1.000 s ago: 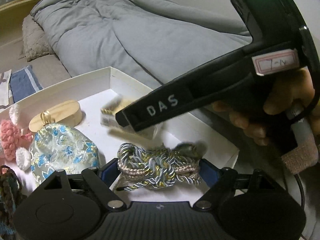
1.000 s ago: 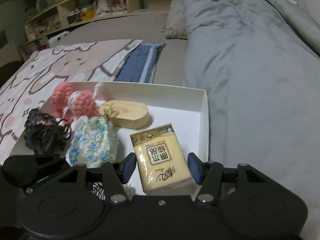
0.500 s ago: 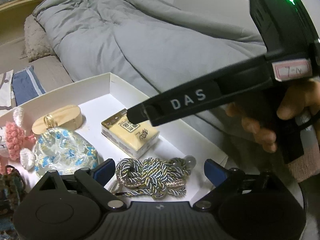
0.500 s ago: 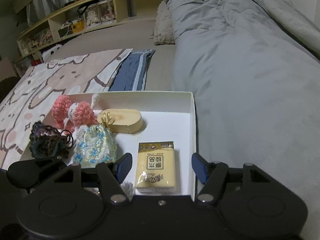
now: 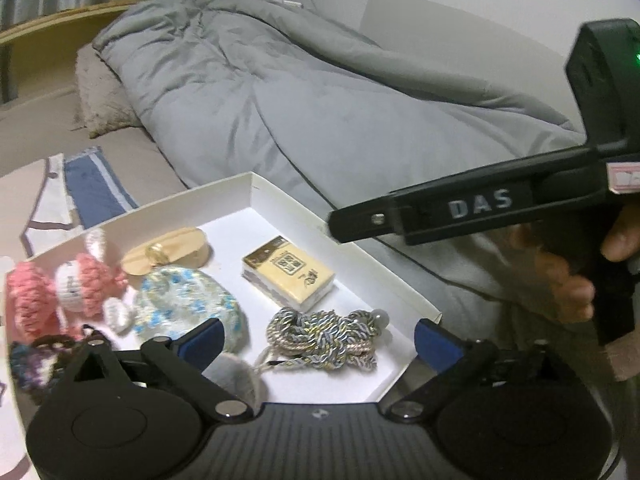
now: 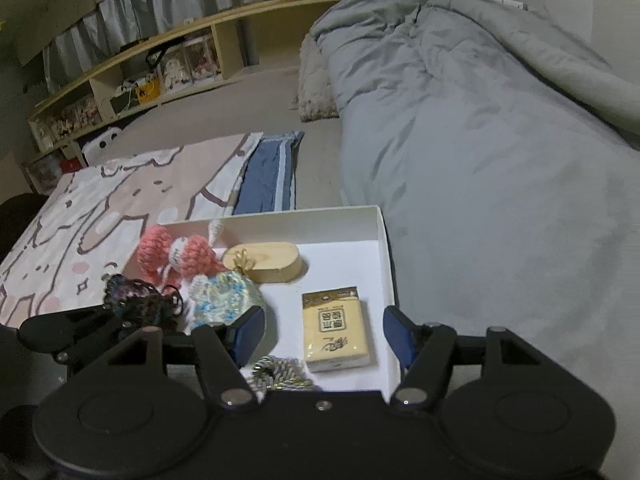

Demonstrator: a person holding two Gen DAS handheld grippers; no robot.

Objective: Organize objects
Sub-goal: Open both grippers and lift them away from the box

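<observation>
A white box (image 5: 416,300) (image 6: 386,240) lies on the bed. In it are a yellow tissue pack (image 5: 288,272) (image 6: 334,328), a braided cord bundle (image 5: 324,338) (image 6: 280,372), a floral pouch (image 5: 188,300) (image 6: 224,300), a wooden oval block (image 5: 176,250) (image 6: 264,262), a pink crochet doll (image 5: 60,284) (image 6: 180,254) and a dark crochet piece (image 5: 28,360) (image 6: 136,300). My left gripper (image 5: 316,338) is open above the cord, holding nothing. My right gripper (image 6: 324,334) is open and empty above the tissue pack; its body (image 5: 500,204) shows in the left wrist view.
A grey duvet (image 5: 300,92) (image 6: 480,140) covers the bed to the right of the box. A patterned blanket (image 6: 112,200) and a blue cloth (image 6: 268,176) lie beyond it. A wooden shelf (image 6: 168,68) runs along the far side.
The left gripper let go of the cord bundle and the right let go of the tissue pack. Both opened and drew back; both objects now lie in the box.
</observation>
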